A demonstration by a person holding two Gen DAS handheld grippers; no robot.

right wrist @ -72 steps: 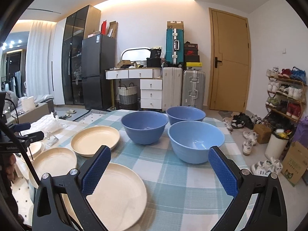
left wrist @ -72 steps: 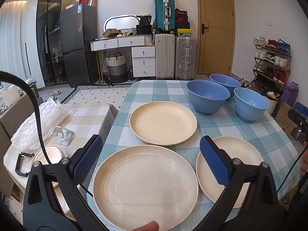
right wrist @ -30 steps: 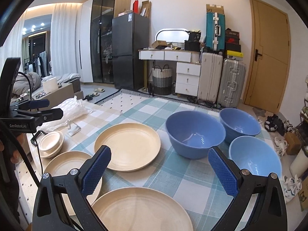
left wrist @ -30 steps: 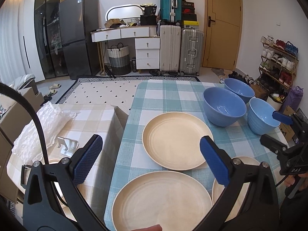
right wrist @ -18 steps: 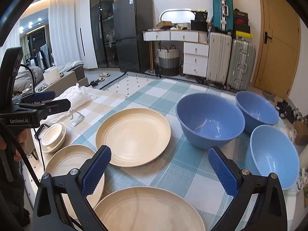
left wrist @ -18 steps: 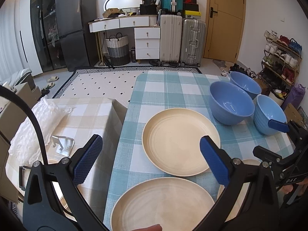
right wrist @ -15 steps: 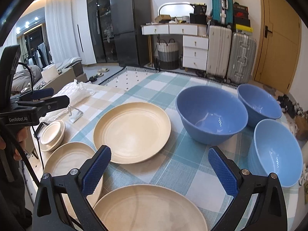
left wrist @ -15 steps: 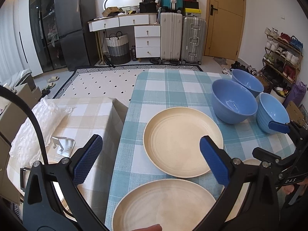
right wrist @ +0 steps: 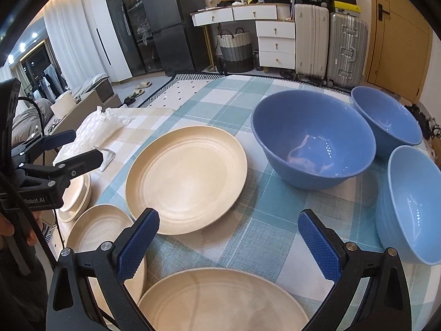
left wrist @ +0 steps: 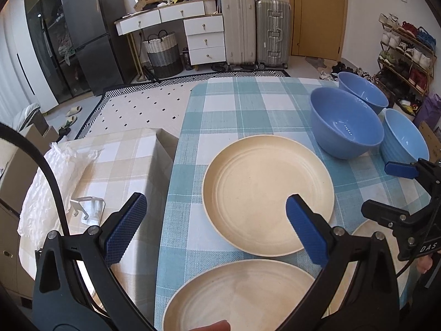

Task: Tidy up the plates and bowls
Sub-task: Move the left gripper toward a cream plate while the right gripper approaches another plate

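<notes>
Three cream plates lie on the checked table: a far one (left wrist: 264, 193) (right wrist: 187, 176), a near-left one (left wrist: 237, 295) (right wrist: 99, 231) and a near-right one (right wrist: 220, 300) (left wrist: 366, 234). Three blue bowls stand at the right: a big one (left wrist: 344, 127) (right wrist: 311, 140), a far one (left wrist: 363, 91) (right wrist: 386, 115) and a paler ribbed one (left wrist: 405, 135) (right wrist: 410, 209). My left gripper (left wrist: 215, 226) is open and empty above the left plates. My right gripper (right wrist: 228, 242) (left wrist: 386, 190) is open and empty above the near-right plate.
A lower side table (left wrist: 115, 165) with beige checked cloth stands left, holding a plastic bag (left wrist: 49, 182), a metal stand (left wrist: 88, 207) and small stacked dishes (right wrist: 77, 193). Suitcases (left wrist: 256, 30), drawers and a fridge (left wrist: 91, 33) stand at the back; a shoe rack (left wrist: 408, 47) stands right.
Both grippers have moved forward and lower over the table, so plates and bowls look closer. The right gripper has come toward the bowls. Both stay open and empty; no dish has moved.
</notes>
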